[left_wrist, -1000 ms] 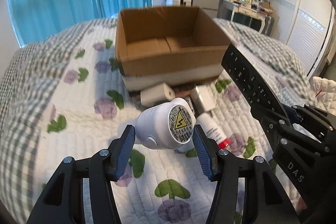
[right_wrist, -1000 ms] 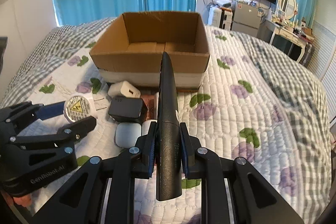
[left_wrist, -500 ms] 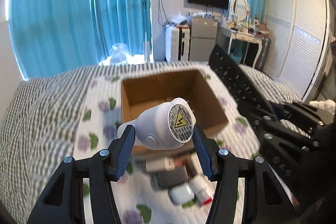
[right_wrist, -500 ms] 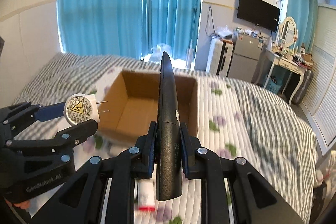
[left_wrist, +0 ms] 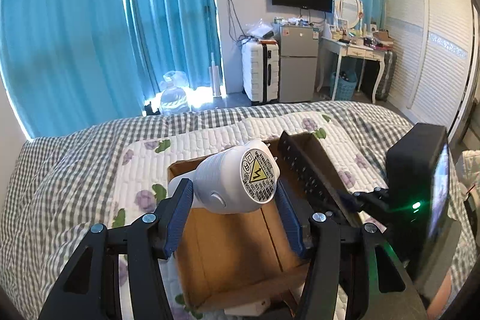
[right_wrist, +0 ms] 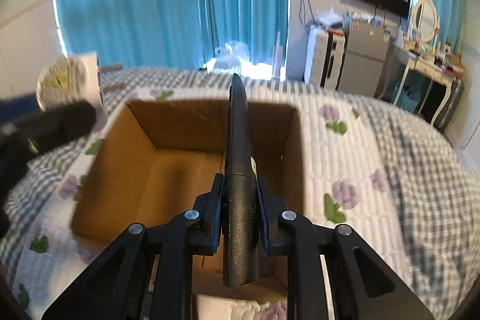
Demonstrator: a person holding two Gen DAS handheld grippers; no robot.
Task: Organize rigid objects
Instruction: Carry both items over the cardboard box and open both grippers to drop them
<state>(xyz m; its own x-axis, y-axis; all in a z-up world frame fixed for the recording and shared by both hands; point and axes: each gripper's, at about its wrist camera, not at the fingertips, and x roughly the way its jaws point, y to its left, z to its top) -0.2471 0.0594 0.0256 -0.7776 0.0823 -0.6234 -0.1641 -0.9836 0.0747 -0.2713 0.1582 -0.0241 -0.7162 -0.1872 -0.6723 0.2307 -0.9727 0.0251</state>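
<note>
My left gripper [left_wrist: 234, 212] is shut on a white plug adapter [left_wrist: 237, 182] with a yellow warning label, held above the open cardboard box [left_wrist: 228, 260] on the bed. My right gripper [right_wrist: 240, 206] is shut on a black remote control [right_wrist: 240, 185], held edge-up over the box [right_wrist: 180, 176], whose inside looks empty. The remote [left_wrist: 303, 167] also shows at the right of the left wrist view. The adapter [right_wrist: 69, 80] shows blurred at the left of the right wrist view.
The box sits on a floral quilt [right_wrist: 360, 170] over a checked bedspread. A white item [left_wrist: 249, 309] lies just in front of the box. Beyond the bed stand blue curtains, a white suitcase [left_wrist: 259, 71], a small fridge and a dressing table.
Both grippers have risen and moved forward with their objects, from over the loose items in front of the box to above the box itself.
</note>
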